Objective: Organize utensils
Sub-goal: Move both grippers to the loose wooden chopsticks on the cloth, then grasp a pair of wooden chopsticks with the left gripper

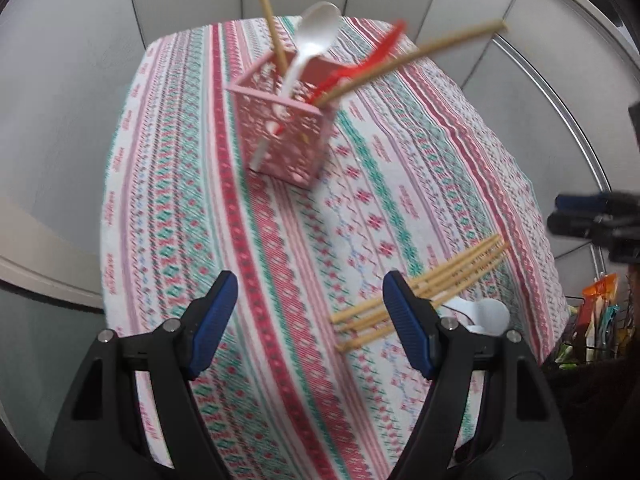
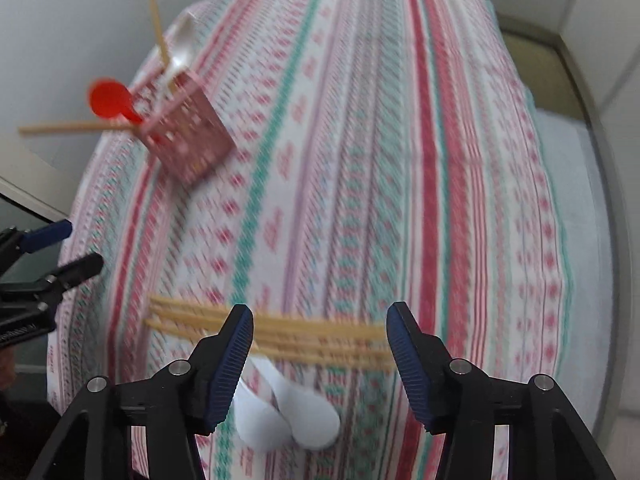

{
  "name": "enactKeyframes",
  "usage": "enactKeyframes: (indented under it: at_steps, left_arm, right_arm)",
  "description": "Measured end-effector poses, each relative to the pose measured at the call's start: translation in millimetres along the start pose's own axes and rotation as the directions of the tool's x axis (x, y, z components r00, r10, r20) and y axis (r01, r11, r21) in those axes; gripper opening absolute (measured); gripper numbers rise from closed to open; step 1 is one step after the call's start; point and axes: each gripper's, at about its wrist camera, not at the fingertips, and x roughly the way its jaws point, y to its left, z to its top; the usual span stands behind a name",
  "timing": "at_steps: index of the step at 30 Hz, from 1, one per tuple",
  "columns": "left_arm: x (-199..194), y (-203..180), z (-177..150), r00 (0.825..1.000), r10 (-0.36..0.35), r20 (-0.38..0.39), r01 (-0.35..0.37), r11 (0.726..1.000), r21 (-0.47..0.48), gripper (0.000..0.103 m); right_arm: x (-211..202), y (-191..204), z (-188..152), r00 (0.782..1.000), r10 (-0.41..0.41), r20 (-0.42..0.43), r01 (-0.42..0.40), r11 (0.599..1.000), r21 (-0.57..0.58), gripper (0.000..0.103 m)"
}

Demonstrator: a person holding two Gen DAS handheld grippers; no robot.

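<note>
On the patterned cloth of the worktop (image 2: 400,120), a pink cut-out basket (image 2: 188,140) stands at the far left, holding a red spoon (image 2: 108,96), a white spoon (image 2: 182,46) and two splayed chopsticks (image 2: 154,16). Nearer, loose chopsticks (image 2: 280,332) lie bundled beside two white spoons (image 2: 288,416). The left gripper (image 1: 310,320) and right gripper (image 2: 320,344) both gape wide, holding nothing.
</note>
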Motion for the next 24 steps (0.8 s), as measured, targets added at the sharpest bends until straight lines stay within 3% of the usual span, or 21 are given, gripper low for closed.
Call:
enactKeyframes:
  at_steps: [7,11,19,24]
  left_arm:
    - [11.2,-33.4,-9.1,1.0,0.01,-0.019,-0.008,0.993,0.121,0.075]
    - [29.3,-59.4,-12.7,0.998,-0.031,-0.058,0.043,0.974,0.222,0.075]
    - [65.2,-107.3,-0.2,0.988,-0.065,-0.14,0.11,0.933,0.343,0.046]
    - [86.8,-124.5,7.3,0.98,-0.056,-0.19,0.128,0.912,0.391,0.038]
  right_arm:
    - [27.1,-25.9,-32.9,0.998,0.009,-0.054,-0.003,0.995,0.098,0.061]
    - [25.3,-38.4,-34.5,0.999,0.003,-0.035,0.002,0.991,0.135,0.061]
    - [32.4,-55.4,-41.8,0.998,0.011,-0.061,-0.001,0.986,0.166,0.061]
    - [34.7,-66.7,-43.3,0.998,0.011,-0.055,0.0,0.982,0.188,0.061]
